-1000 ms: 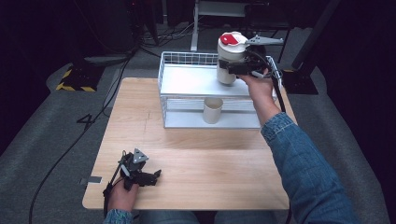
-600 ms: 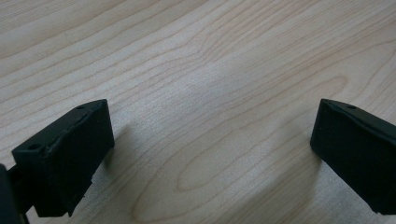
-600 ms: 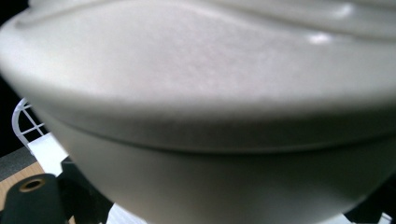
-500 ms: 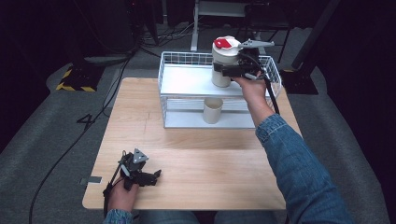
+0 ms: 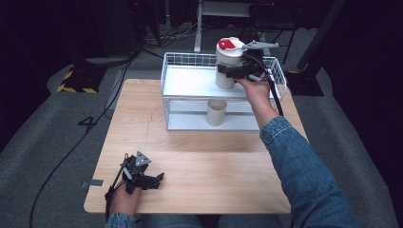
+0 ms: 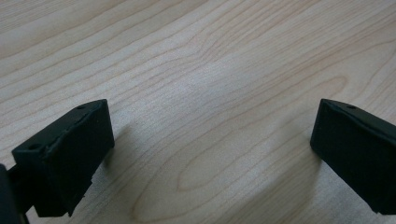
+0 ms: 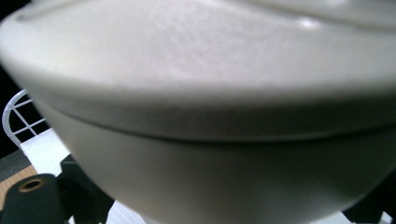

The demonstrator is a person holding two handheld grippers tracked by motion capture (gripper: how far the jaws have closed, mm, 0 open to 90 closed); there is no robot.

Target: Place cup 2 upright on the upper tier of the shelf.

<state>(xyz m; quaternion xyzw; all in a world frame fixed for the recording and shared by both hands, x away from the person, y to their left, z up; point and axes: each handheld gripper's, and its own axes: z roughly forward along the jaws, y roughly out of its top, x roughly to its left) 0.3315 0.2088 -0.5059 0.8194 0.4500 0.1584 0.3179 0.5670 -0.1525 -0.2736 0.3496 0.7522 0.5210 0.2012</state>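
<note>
**Canister carried leftward over rack's top shelf**

Since the earlier frames the right hand and its white canister (image 5: pixel 225 66) have shifted left and slightly down over the rack; the left side hasn't changed.

Wooden table (image 5: pixel 190 142) carries a white wire rack (image 5: pixel 190 83) at its far edge. Canister, with a red patch on its lid, stands upright over the top shelf on the right side; can't tell if its base touches. Right gripper (image 5: pixel 234 72) is clamped on the canister's side, and in the right gripper view the canister (image 7: pixel 201 116) sits very close to the camera. A beige cup (image 5: pixel 216 112) stands on the lower shelf, below the canister. Left gripper (image 5: pixel 152 179) rests on the near left of the table, jaws wide apart with only bare wood between them.
</note>
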